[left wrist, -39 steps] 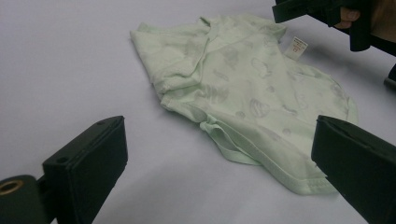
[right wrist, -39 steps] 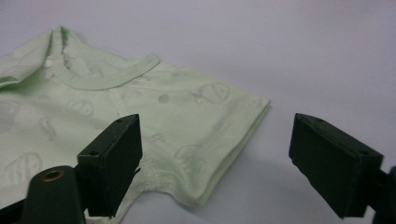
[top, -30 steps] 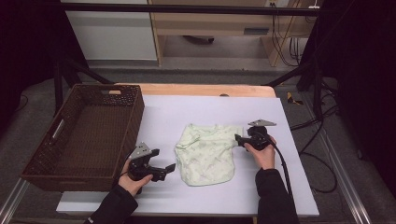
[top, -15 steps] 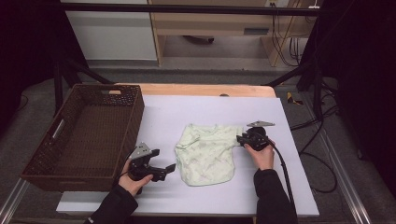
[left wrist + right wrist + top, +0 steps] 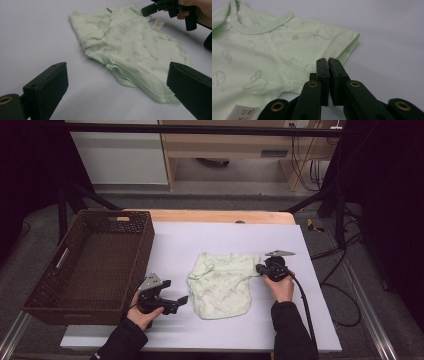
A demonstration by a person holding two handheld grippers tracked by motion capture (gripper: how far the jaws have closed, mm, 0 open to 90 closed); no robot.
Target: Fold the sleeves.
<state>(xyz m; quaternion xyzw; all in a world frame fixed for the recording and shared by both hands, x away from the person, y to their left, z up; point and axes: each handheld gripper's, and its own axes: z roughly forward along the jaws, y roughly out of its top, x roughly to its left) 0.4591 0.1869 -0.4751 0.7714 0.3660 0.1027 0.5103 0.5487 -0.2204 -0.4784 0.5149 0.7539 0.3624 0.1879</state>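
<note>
A pale green baby garment (image 5: 220, 286) lies spread flat on the lilac surface (image 5: 310, 320), to the right of the brown wicker basket (image 5: 90, 265), its neckline toward the far edge and its hem toward the person, so its long axis runs away from the person. The right gripper (image 5: 328, 62) sits at the garment's right sleeve (image 5: 342, 42); its fingers (image 5: 322, 72) have just been closing and now stand pressed together at the sleeve's lower edge, though whether any cloth is actually pinched between them cannot be told from the right gripper view. A white care label (image 5: 158, 24) pokes out just beside that sleeve. The left gripper (image 5: 182, 301) hovers on the garment's other side, near its lower left corner and apart from it, fingers (image 5: 47, 85) spread wide with nothing between them; the hem (image 5: 130, 81) lies straight ahead of them. The right hand (image 5: 281, 287) is the nearer to the cloth. Any lift or fold looks to hinge on the left fingers reaching rightward to the near hem while the right holds the sleeve
</note>
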